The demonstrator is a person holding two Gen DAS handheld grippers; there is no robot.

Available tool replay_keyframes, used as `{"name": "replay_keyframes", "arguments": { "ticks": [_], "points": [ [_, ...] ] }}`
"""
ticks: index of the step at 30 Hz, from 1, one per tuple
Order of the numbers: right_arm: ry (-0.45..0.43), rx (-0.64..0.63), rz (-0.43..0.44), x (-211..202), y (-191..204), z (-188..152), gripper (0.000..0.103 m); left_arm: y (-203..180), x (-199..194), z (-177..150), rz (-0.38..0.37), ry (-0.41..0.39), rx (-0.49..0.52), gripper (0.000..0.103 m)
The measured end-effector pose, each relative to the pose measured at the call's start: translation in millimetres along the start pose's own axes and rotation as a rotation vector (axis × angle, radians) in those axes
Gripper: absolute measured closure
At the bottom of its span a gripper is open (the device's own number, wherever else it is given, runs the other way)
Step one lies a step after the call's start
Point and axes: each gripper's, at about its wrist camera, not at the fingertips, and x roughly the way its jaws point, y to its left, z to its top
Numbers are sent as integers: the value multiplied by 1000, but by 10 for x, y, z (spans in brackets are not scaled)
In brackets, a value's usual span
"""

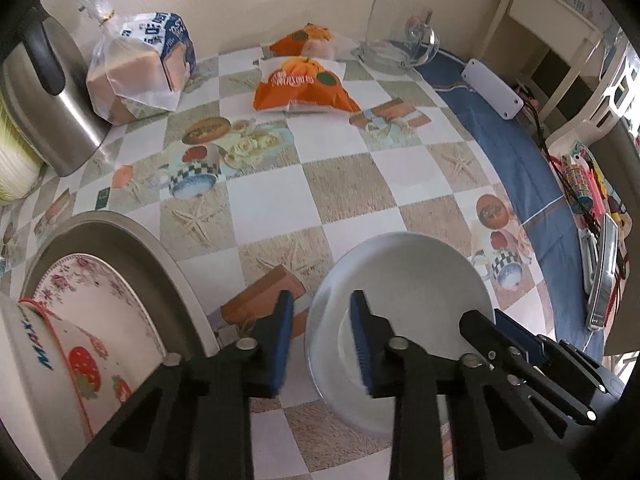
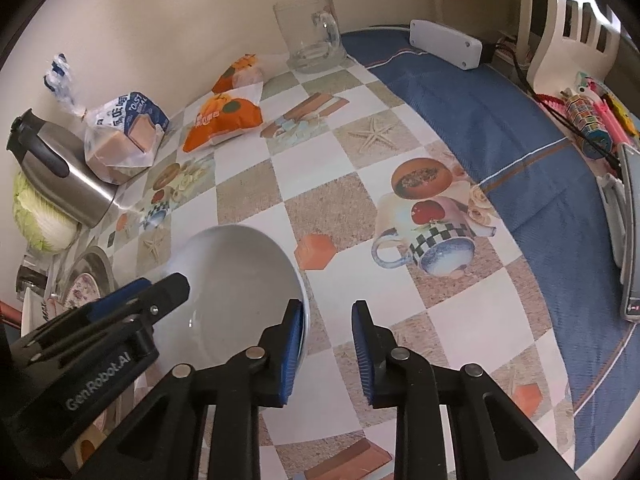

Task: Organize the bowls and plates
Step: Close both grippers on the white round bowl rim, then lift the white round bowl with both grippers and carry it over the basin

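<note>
A plain white bowl (image 1: 408,276) (image 2: 236,280) stands on the checked tablecloth between both grippers. My left gripper (image 1: 322,296) (image 2: 160,282) straddles the bowl's left rim, one finger inside and one outside, and looks shut on it. On the opposite rim my right gripper (image 2: 328,305) (image 1: 486,316) is clamped the same way. To the left, a metal dish (image 1: 120,232) holds a floral plate (image 1: 92,292) (image 2: 82,286), with a strawberry-patterned bowl (image 1: 48,344) on top.
Along the back wall stand a steel jug (image 1: 52,100), a bread bag (image 1: 136,72), two orange snack packs (image 1: 304,84) and a glass mug (image 2: 310,36). A white box (image 2: 444,42) lies on the blue cloth (image 2: 480,120) at right. A cabbage (image 2: 40,216) sits far left.
</note>
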Motion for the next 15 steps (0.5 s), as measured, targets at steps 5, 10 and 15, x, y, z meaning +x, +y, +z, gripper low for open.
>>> {"name": "replay_keyframes", "arguments": {
  "ticks": [5,10,15],
  "points": [
    [-2,4,10,10,11,1,84,-10,54,-19,-1,9,8,84],
    [-1,-4,32,12,37,3,91,19,35,-14,-11,5,2,90],
    [-14,-6,51,-24,72,6,91,21,-23,-9,21,-14,9,90]
  ]
}}
